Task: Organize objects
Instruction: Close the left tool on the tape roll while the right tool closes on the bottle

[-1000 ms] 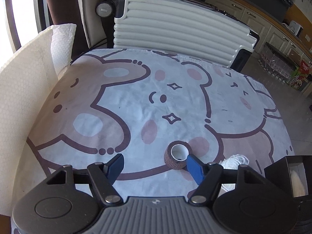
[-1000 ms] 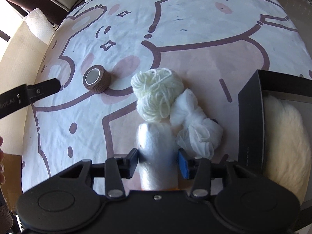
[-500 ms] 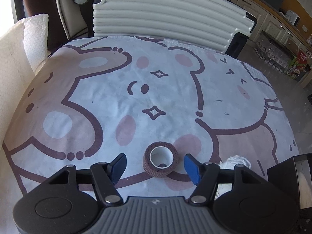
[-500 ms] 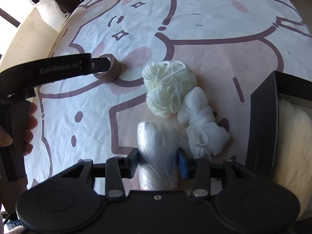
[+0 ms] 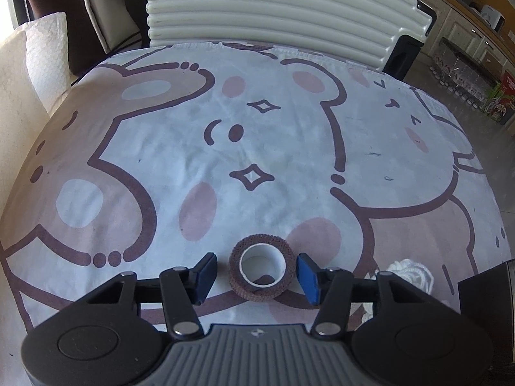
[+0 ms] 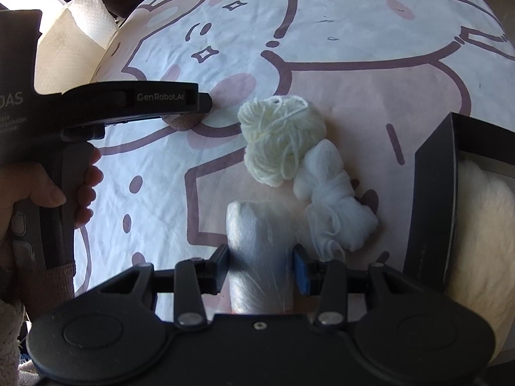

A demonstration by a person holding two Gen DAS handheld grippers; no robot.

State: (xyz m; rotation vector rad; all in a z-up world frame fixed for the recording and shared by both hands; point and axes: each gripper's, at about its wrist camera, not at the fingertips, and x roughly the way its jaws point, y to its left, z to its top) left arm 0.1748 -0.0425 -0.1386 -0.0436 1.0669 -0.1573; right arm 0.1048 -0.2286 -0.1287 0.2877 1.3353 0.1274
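Note:
A brown bandage roll (image 5: 261,267) with a white core lies on the bear-print cloth (image 5: 225,148). My left gripper (image 5: 257,275) is open, its blue pads on either side of the roll without touching it. In the right wrist view the roll (image 6: 183,121) is mostly hidden under the left gripper (image 6: 206,100). My right gripper (image 6: 261,265) is shut on a silvery-white wrapped bundle (image 6: 259,244). A cream yarn ball (image 6: 281,138) and a white gauze wad (image 6: 334,196) lie just ahead of it.
A black box (image 6: 428,199) with fluffy white filling (image 6: 479,225) stands at the right. A white ribbed suitcase (image 5: 283,9) stands beyond the table's far edge. White padded wrap (image 5: 42,58) rises at the left. The yarn (image 5: 408,271) shows at the left view's lower right.
My left gripper has moved forward and right, bringing the bandage roll between its open fingers. My right gripper still holds the bundle and has shifted slightly.

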